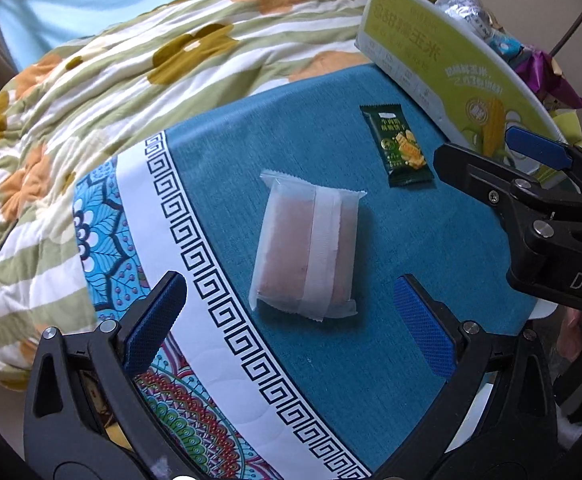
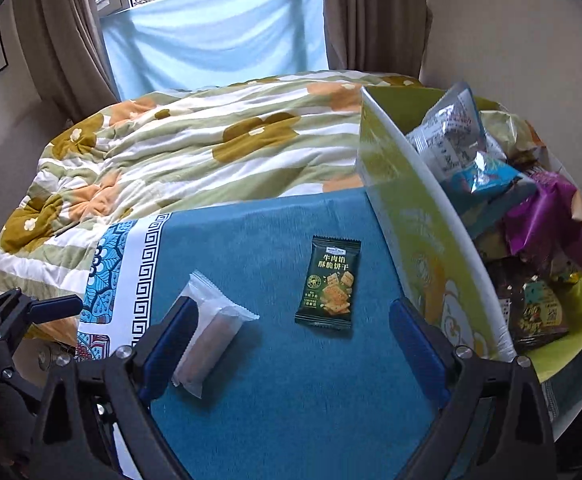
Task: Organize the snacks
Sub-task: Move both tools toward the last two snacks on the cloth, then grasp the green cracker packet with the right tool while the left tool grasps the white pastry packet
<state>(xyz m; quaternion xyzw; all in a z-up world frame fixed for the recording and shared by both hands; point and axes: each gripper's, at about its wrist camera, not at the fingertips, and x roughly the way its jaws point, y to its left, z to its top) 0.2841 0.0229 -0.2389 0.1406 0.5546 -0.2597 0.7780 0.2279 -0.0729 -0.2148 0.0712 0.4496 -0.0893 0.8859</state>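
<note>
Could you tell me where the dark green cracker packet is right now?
The dark green cracker packet lies flat on the teal cloth, between the white wrapped snack and the green box.

Teal cloth (image 2: 283, 400) with white key-pattern border; dark green packet (image 2: 328, 281); translucent white packet (image 1: 306, 246); yellow-green box (image 2: 419, 240); floral quilt (image 2: 195, 140).

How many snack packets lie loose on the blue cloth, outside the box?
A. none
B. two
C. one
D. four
B: only the white packet and the dark green packet lie on the blue cloth; all the other snacks sit inside the box, and both open grippers are empty.
</note>
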